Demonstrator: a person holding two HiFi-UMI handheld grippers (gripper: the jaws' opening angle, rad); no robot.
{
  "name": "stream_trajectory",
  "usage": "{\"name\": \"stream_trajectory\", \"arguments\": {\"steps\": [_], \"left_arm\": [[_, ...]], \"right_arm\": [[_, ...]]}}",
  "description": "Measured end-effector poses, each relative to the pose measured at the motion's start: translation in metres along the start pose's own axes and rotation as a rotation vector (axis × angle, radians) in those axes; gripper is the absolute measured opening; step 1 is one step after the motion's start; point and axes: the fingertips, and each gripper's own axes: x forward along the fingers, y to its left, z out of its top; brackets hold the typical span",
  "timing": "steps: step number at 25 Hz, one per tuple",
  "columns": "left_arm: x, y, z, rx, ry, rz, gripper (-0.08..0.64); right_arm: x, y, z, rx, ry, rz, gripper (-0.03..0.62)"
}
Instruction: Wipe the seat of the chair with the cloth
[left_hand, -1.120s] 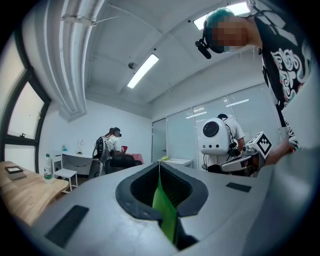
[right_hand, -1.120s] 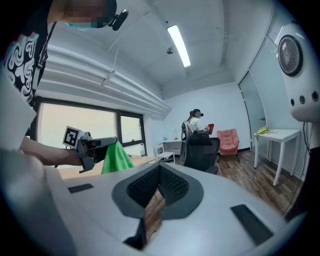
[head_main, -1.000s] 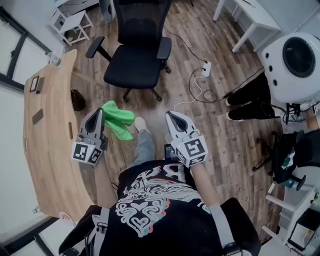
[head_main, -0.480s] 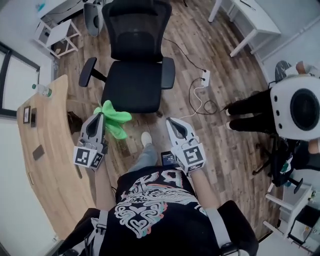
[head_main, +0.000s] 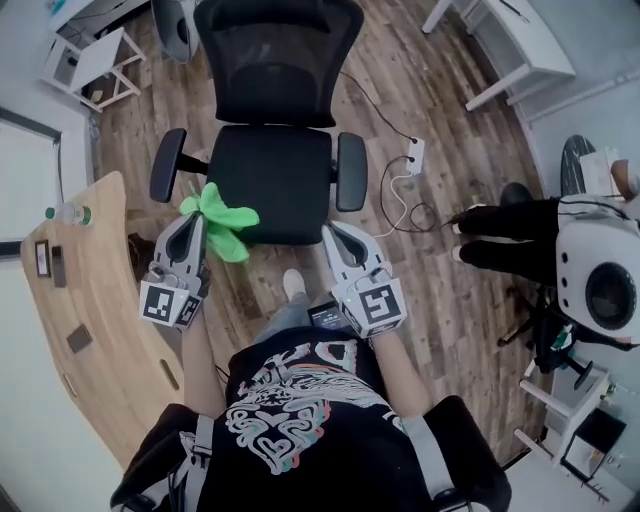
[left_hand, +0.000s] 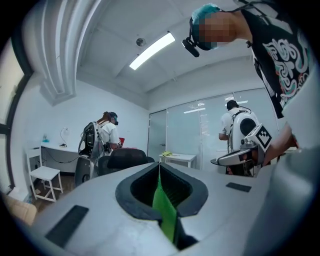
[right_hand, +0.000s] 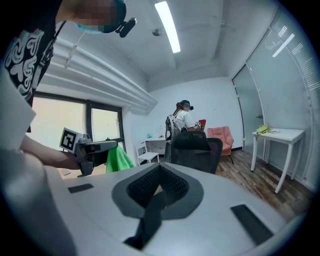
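Observation:
A black office chair stands in front of me, its seat (head_main: 268, 180) between two armrests and its mesh back (head_main: 275, 58) beyond. My left gripper (head_main: 192, 222) is shut on a bright green cloth (head_main: 222, 220), which hangs over the seat's near left corner. In the left gripper view a green strip of the cloth (left_hand: 164, 207) runs between the closed jaws. My right gripper (head_main: 333, 232) is shut with nothing in it, near the seat's front right corner. The right gripper view shows the chair back (right_hand: 195, 145) ahead and the green cloth (right_hand: 116, 159) at left.
A curved wooden desk (head_main: 75, 300) lies to my left with a bottle (head_main: 68, 214) on it. A power strip and white cable (head_main: 412, 158) lie on the wood floor right of the chair. Another person's legs (head_main: 500, 235) and a white device (head_main: 598, 280) are at right. White tables (head_main: 520, 40) stand behind.
I have walked toward the chair: it has come nearer and now sits right in front of both grippers. The cloth now overlaps the seat's edge.

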Motion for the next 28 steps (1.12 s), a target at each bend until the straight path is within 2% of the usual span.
{"name": "stream_trajectory", "arguments": {"steps": [3, 7, 14, 18, 21, 28], "left_arm": [[0.022, 0.022, -0.005, -0.006, 0.007, 0.005, 0.008], [0.049, 0.045, -0.009, -0.009, 0.019, 0.023, 0.008], [0.089, 0.071, -0.037, -0.028, 0.068, 0.048, 0.008], [0.104, 0.073, -0.075, -0.057, 0.112, 0.043, 0.008], [0.109, 0.083, -0.114, -0.102, 0.16, 0.055, 0.008], [0.124, 0.09, -0.18, -0.171, 0.228, -0.006, 0.008]], "right_arm": [[0.025, -0.011, 0.002, 0.001, 0.003, -0.007, 0.0], [0.059, -0.025, 0.012, -0.001, 0.012, 0.026, 0.0], [0.117, -0.038, -0.013, -0.059, 0.085, 0.097, 0.0], [0.14, -0.04, -0.039, -0.03, 0.128, 0.151, 0.0], [0.152, -0.04, -0.06, -0.007, 0.158, 0.154, 0.0], [0.173, -0.041, -0.088, 0.039, 0.213, 0.151, 0.0]]}}
